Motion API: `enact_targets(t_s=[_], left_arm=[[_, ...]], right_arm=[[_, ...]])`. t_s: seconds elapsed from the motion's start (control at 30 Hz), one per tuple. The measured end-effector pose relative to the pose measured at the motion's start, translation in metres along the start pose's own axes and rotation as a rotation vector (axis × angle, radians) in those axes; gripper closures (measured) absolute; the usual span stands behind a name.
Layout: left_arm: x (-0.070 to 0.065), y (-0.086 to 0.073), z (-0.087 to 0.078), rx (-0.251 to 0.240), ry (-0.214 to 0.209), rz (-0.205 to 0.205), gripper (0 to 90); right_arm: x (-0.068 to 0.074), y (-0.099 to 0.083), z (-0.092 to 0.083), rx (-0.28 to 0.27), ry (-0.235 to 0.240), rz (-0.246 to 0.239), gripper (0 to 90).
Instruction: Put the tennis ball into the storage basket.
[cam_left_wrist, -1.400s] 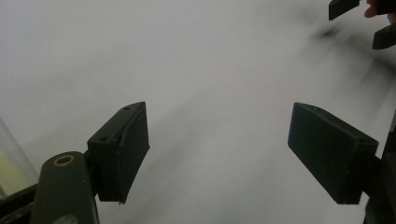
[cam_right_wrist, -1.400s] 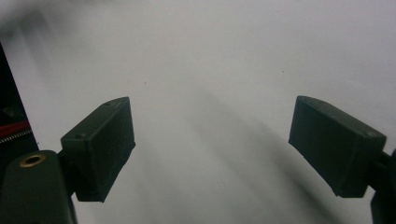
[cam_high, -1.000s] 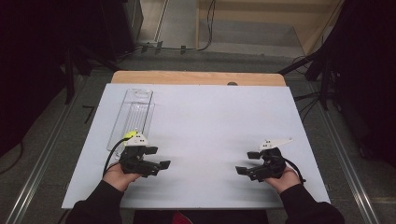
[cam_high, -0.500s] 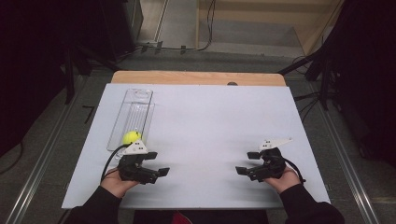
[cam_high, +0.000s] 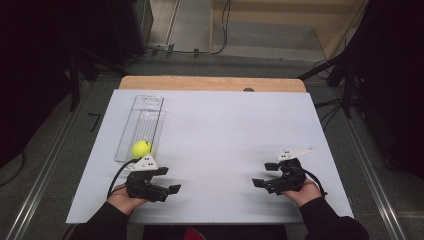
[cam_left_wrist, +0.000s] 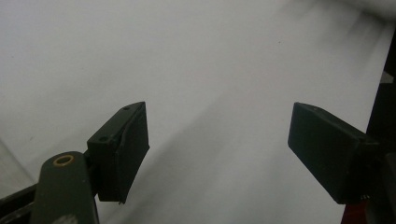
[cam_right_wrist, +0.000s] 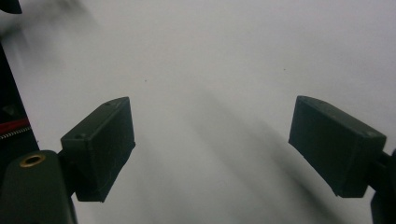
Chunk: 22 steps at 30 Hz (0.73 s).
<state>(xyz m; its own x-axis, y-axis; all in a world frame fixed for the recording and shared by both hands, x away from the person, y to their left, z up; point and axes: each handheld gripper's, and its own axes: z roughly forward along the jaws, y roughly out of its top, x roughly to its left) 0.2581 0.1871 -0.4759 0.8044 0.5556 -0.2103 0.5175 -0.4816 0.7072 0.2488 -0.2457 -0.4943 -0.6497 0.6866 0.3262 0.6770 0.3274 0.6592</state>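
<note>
White-topped table (cam_high: 225, 130) bears a clear tray (cam_high: 142, 120) at its left.

White worktop (cam_high: 225, 145) surface, wooden strip along far edge. Clear plastic tray (cam_high: 141, 125) lies at left; yellow ball (cam_high: 141, 148) rests at its near end.

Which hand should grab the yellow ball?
Probably the left. The left gripper sits just in front of the ball in the clear tray, jaws open. The right gripper is across the table.
</note>
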Motion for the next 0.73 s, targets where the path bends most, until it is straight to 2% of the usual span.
enact_targets(t_s=[0.2,0.73], left_arm=[[0.0016,-0.0010,-0.0009,-0.001,0.004,-0.009,21.3],[0.0016,-0.0014,0.0000,0.009,-0.008,0.001,21.2]], right_arm=[[-0.0001,-0.0001,0.0001,0.000,0.000,-0.001,12.4],[-0.0001,-0.0001,0.0001,-0.004,-0.001,-0.008,12.4]])
